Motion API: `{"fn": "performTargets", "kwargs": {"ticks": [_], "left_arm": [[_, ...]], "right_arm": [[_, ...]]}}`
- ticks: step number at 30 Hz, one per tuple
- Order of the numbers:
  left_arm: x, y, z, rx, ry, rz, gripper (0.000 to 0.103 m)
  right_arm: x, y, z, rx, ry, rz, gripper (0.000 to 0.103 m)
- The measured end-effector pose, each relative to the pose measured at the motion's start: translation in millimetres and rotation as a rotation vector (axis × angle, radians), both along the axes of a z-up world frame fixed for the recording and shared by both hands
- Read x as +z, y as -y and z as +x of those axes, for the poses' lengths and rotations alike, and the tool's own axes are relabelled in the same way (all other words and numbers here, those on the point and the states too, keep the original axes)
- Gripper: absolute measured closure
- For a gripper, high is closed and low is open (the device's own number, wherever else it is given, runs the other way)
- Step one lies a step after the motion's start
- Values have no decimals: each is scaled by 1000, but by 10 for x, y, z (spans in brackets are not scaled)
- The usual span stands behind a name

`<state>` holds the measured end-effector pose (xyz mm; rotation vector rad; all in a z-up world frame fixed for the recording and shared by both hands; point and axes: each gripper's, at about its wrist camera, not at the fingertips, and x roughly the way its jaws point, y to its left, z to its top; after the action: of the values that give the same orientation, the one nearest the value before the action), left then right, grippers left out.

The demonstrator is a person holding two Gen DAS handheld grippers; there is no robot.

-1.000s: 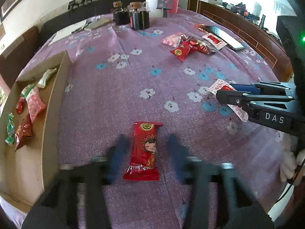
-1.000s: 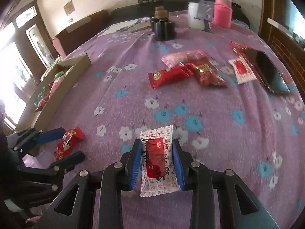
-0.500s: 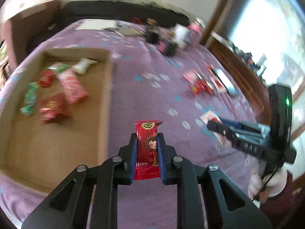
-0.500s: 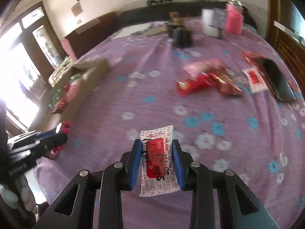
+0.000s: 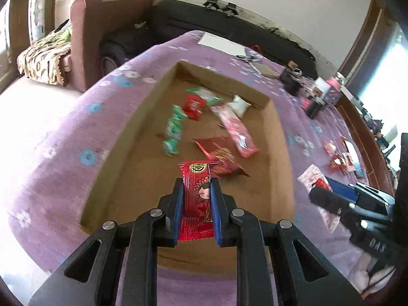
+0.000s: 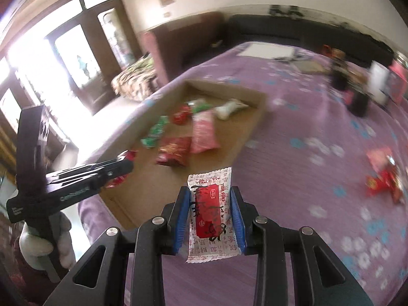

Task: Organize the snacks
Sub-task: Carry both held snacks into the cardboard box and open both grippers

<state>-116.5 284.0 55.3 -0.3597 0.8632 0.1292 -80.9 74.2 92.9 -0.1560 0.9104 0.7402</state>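
Observation:
My left gripper (image 5: 196,191) is shut on a red snack packet with a cartoon girl (image 5: 197,199) and hangs over the near end of the cardboard box (image 5: 278,137). Several snacks lie inside the box: a green twist candy (image 5: 173,132), a pink packet (image 5: 236,130), a dark red packet (image 5: 219,155). My right gripper (image 6: 210,199) is shut on a white packet with a red label (image 6: 210,211), above the purple cloth just right of the box (image 6: 251,119). The left gripper (image 6: 112,169) also shows at the left of the right wrist view, the right gripper (image 5: 331,193) at the right of the left wrist view.
A purple flowered cloth (image 5: 61,168) covers the table. More red snacks (image 6: 382,178) lie on it to the right. Dark jars (image 5: 290,81) and a pink container (image 6: 397,81) stand at the far side. An armchair (image 5: 91,33) stands beyond the table's left edge.
The left gripper closed on the red packet, lifted it and carried it left over the box. The right gripper, still holding the white packet, moved left toward the box.

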Motion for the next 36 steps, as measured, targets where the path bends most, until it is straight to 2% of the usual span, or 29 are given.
{"fn": "performTargets", "kwargs": {"ticks": [7,15,17,19,21,24,30,35,36], "left_arm": [[-134,-194,271,9,-48,20,86],[-239,-283,343,20,-80,-10,84],[-214,-327,320,33,-68,-37,75],[-157,-363,273,49,-41,-57,57],[-91,-385,222,71,-17,-59,48],[-6,-396,155,89,15,-71,48],[122,-318,25,104,46,-81,48],[198,-129,-39,94,49,-66,44],[213,-78,-45,85,50,-57,44]], "right_arm": [[-267,-730,36,71,-13,-74,71],[-482,-989,171,63,-42,-99,73],[-487,-992,178,62,-43,-91,71],[-468,-973,156,66,-38,-76,71],[-433,-961,137,68,-28,-65,70],[-352,-927,101,68,-6,-43,64],[-211,-760,30,53,26,-2,63],[-78,-375,-54,0,79,42,61],[-55,-291,-53,-14,83,52,56]]}}
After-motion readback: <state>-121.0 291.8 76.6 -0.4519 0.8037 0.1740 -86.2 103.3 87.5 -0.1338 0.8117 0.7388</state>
